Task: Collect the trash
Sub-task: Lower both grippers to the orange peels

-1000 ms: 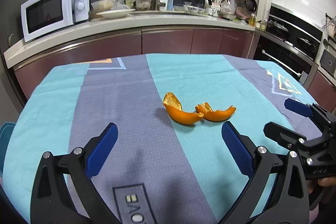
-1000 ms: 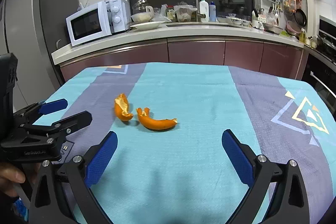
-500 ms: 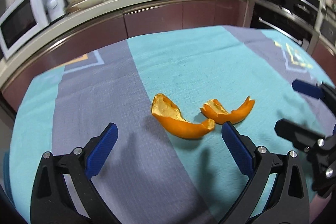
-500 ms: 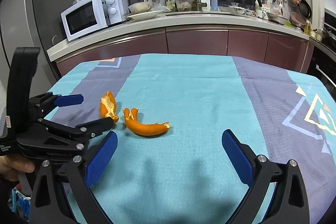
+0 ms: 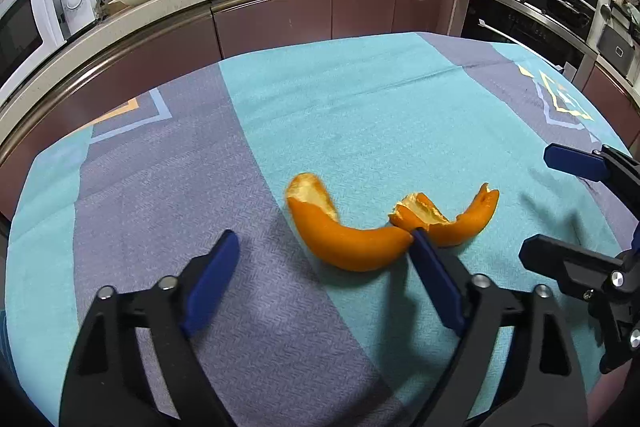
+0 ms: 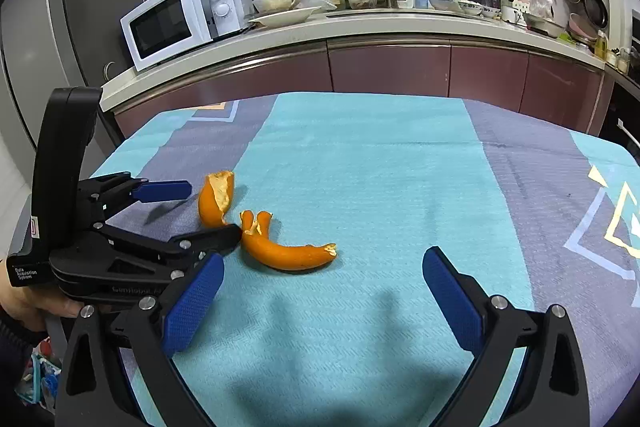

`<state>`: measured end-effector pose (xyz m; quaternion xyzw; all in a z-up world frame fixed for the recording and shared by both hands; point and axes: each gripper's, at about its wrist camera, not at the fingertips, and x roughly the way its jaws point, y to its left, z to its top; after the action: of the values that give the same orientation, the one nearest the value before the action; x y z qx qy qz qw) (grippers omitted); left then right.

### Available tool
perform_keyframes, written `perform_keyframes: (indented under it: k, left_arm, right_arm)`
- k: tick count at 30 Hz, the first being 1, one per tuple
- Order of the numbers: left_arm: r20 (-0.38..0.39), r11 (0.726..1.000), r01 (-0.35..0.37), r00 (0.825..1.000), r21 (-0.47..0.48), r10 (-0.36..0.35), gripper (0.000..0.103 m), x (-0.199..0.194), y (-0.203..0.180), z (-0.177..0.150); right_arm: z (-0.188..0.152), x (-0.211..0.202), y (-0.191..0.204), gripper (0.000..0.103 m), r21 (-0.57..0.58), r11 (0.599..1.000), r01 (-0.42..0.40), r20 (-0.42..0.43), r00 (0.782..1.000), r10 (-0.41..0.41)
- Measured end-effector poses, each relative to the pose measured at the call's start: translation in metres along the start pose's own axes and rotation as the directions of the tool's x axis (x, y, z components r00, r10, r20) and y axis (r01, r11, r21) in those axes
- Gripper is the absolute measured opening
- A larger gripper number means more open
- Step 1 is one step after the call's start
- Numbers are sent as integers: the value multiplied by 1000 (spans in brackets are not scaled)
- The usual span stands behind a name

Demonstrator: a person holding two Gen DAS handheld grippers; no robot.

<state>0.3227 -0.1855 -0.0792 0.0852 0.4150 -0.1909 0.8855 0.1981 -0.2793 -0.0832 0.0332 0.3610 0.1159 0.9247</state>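
Two curled orange peels lie side by side on the teal and grey tablecloth. My left gripper hangs low over the larger peel, which sits between its fingertips; the jaws are closing, the right blue pad is at the peel's end and the left pad is well clear. In the right wrist view the left gripper straddles that peel. The second peel lies just ahead of my right gripper, which is open with nothing between its fingers, also seen as the right gripper at the picture's right.
A kitchen counter with dishes and bottles curves behind the table, a white microwave at its left. A built-in oven stands at the right. A hand holds the left gripper's handle.
My left gripper has come forward and down onto the peels, and its jaws have narrowed. The right gripper has edged forward toward the second peel.
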Motion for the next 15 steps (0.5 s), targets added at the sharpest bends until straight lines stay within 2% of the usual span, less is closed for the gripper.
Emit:
perform_keyframes:
  k: [2, 6, 8, 10, 15]
  left_arm:
    - [-6, 1000, 19, 1000, -7, -19, 74, 2, 2, 0]
    - [-3, 999, 28, 1000, -24, -28, 66, 3, 5, 2]
    - [-2, 999, 33, 999, -30, -33, 57, 3, 7, 3]
    - [0, 998, 38, 999, -40, -38, 55, 3, 7, 3]
    - [14, 995, 54, 998, -80, -53, 34, 1, 15, 3]
  right_arm:
    - [0, 1, 0, 96, -3, 1000, -2, -2, 1000, 2]
    - [1, 2, 0, 96, -4, 1000, -2, -9, 1000, 2]
    - [0, 3, 0, 96, -6, 1000, -2, -12, 1000, 2]
    - [1, 4, 0, 96, -7, 1000, -3, -16, 1000, 3]
    - [3, 9, -1, 96, -11, 1000, -21, -31, 999, 21]
